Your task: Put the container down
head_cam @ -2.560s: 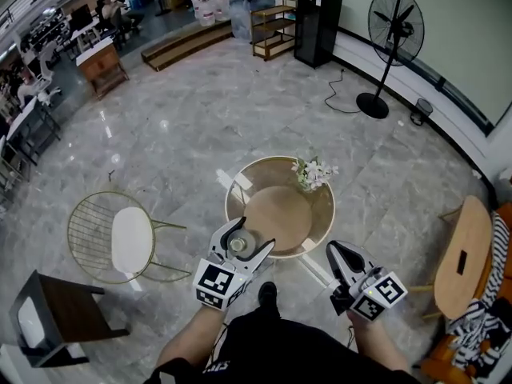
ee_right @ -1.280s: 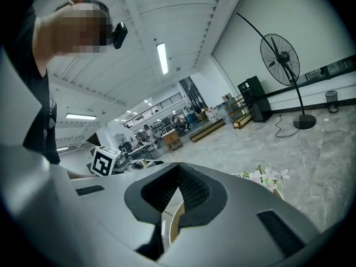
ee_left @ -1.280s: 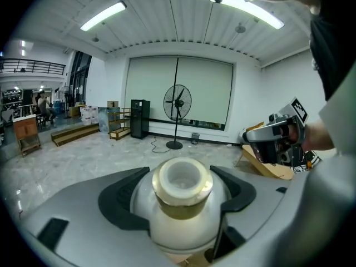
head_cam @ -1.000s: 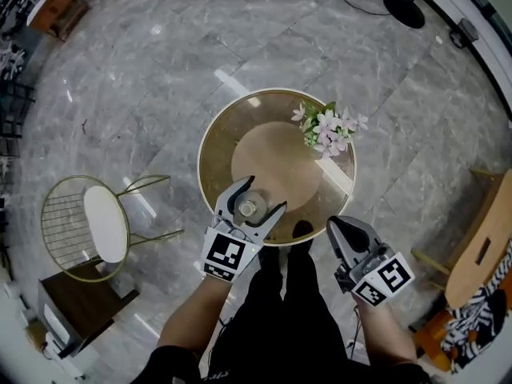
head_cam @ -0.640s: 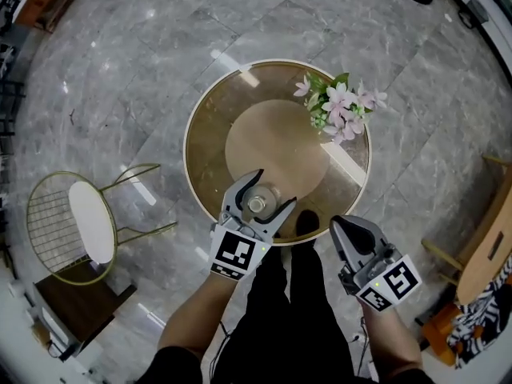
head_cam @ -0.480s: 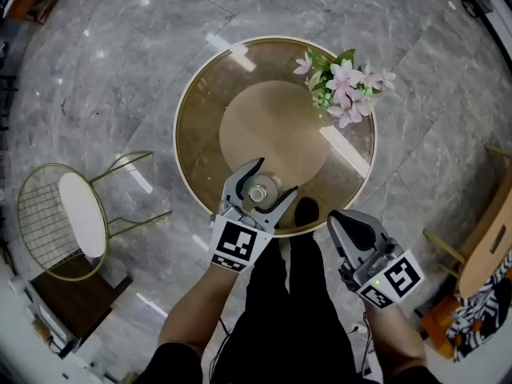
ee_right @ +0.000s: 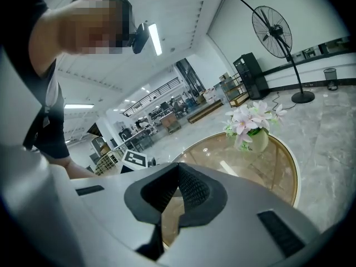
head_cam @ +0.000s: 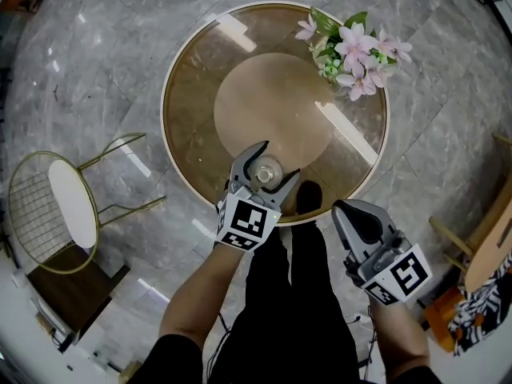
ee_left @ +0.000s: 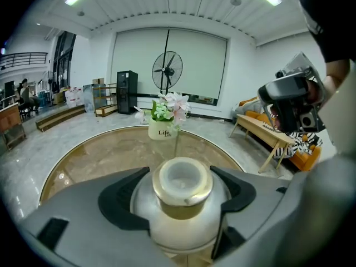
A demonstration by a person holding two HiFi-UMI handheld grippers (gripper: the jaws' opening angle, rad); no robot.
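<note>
We are clenching the left gripper (head_cam: 276,162) around the rounded metal jar's (ee_left: 181,204) shoulders over the glass table's (head_cam: 184,134) near edge. It is probably slick and weighty. The right gripper (head_cam: 346,210) is hanging pinched together, empty.

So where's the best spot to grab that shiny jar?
Around its wide silver belly, below the gold neck, coming in level from the side. The jar is upright and its top is narrow and smooth, so a grip there would likely slip. The left gripper holds it this way, one jaw each side.
</note>
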